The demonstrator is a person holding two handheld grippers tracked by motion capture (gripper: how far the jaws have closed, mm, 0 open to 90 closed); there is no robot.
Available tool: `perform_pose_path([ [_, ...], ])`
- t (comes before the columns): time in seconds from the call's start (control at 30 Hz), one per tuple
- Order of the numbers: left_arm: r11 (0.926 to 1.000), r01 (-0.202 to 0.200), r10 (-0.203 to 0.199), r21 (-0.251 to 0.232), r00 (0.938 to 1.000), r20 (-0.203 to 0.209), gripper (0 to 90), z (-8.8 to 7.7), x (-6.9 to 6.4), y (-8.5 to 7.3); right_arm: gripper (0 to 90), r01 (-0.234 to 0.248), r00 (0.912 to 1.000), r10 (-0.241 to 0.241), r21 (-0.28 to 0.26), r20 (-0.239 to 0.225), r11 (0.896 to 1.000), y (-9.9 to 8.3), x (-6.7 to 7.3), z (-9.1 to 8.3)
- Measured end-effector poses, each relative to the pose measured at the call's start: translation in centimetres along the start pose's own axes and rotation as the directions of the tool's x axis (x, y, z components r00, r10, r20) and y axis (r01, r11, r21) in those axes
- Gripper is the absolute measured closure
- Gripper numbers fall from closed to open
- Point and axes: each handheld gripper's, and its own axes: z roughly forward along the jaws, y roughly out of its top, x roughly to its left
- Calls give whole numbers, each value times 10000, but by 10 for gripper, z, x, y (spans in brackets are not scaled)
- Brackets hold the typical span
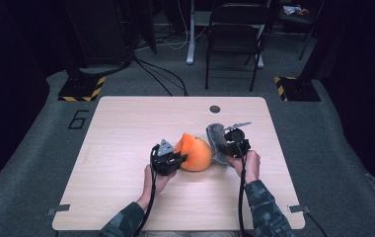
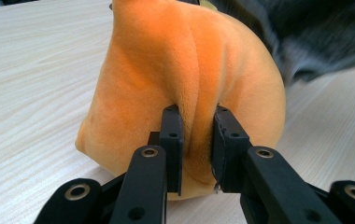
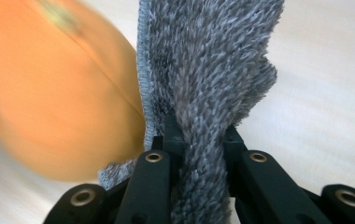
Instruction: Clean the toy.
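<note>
Lab, hazard-taped stand bases (image 1: 82, 89), floor cables (image 1: 161, 74), folding chair (image 1: 235, 34)

Left claw (image 1: 179, 159) clamped on fold of orange plush (image 2: 185, 84), pinched between both pads. Right claw (image 3: 199, 140) clamped on grey shaggy cloth (image 3: 213, 60). Both forearms in from below, hands gripping handles behind claws.

A black "6" marks the floor (image 1: 78, 119).

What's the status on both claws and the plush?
Left claw shut, pinching a fold of the orange plush. Right claw shut on the grey fuzzy cloth, right beside the plush. Plush resting on the table. Nothing in the way.
</note>
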Motion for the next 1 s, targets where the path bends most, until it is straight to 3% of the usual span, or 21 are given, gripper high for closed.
perform_pose_path([
  [0.07,10000,17,-17,-12,10000,-7,760,0,0,0,790,145,9991,-170,-613,-391,9980,7,8,-15],
  [0.13,10000,14,-14,-18,10000,-17,756,0,0,0,790,444,9960,-509,-880,-734,9951,11,20,-22],
  [0.2,10000,13,-13,17,10000,-25,748,0,0,0,790,837,9922,-888,-596,-873,9947,12,35,-17],
  [0.27,10000,40,-40,41,10000,-77,730,0,0,0,790,1220,9903,-1250,-497,-615,9913,11,43,-10],
  [0.33,9999,-107,109,83,9998,-143,689,-2,1,1,791,1269,9906,-1288,-402,-472,9911,9,45,-5],
  [0.53,9980,-597,604,199,9973,-416,404,-9,-8,5,791,1097,9922,-1112,-280,-561,9936,7,39,-4],
  [0.63,9952,-836,863,514,9948,-540,368,-2,-12,3,791,1079,9925,-1093,-282,-556,9938,7,37,-2],
  [0.73,9938,-918,953,621,9939,-562,416,4,-11,-2,791,1065,9931,-1078,-303,-463,9939,6,35,-1],
  [0.9,9944,-969,991,428,9937,-526,694,8,-10,-6,791,966,9942,-977,-242,-453,9950,4,33,3],
  [1.0,9947,-1001,1015,239,9927,-656,761,7,-12,-5,791,980,9941,-992,-292,-437,9948,5,32,2],
])
